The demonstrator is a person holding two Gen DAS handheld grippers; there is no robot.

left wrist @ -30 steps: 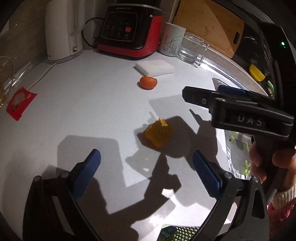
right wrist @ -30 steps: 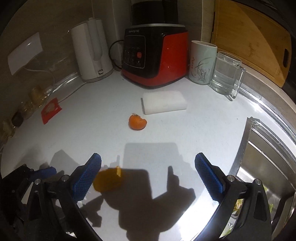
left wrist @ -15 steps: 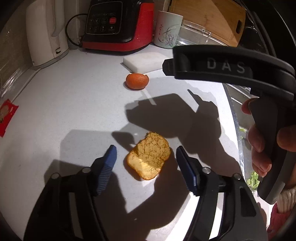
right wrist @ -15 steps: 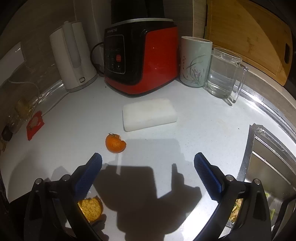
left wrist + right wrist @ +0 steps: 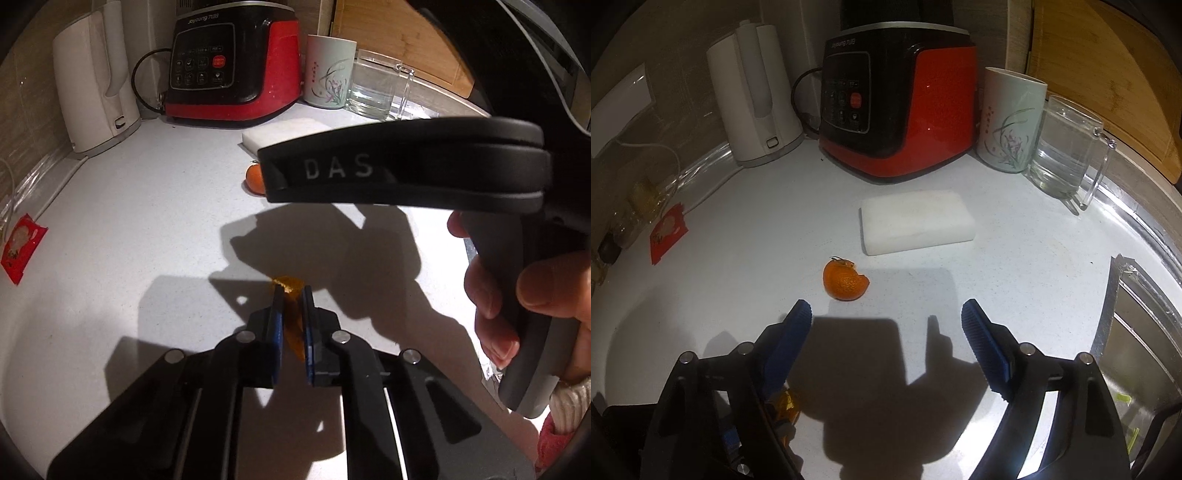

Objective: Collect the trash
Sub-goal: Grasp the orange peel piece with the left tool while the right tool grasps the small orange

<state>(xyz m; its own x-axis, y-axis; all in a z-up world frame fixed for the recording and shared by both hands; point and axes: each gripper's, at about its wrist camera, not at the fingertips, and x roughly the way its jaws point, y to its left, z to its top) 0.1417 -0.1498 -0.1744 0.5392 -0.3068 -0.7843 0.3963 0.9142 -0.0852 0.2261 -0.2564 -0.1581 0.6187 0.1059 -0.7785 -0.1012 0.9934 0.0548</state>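
Observation:
My left gripper [image 5: 292,297] is shut on a flat piece of orange peel [image 5: 291,321], which stands on edge between the blue pads just above the white counter [image 5: 129,258]. The same peel [image 5: 788,406] shows low in the right wrist view. A second, dome-shaped tangerine peel [image 5: 845,282] lies on the counter just ahead of my right gripper [image 5: 886,317], nearer its left fingertip. The right jaws are closing with nothing between them. In the left wrist view that peel [image 5: 255,179] is half hidden behind the right gripper's black housing [image 5: 406,162]. A red wrapper [image 5: 668,232] lies far left.
A white block [image 5: 916,225] lies behind the tangerine peel. A red blender base [image 5: 897,107], white kettle [image 5: 753,99], flowered cup [image 5: 1010,122] and glass mug [image 5: 1067,147] line the back wall. The sink [image 5: 1137,332] drops off at right. A person's hand [image 5: 517,295] grips the right tool.
My left gripper moved in over the flat peel and shut on it. The right gripper moved forward toward the tangerine peel, and its jaws have narrowed.

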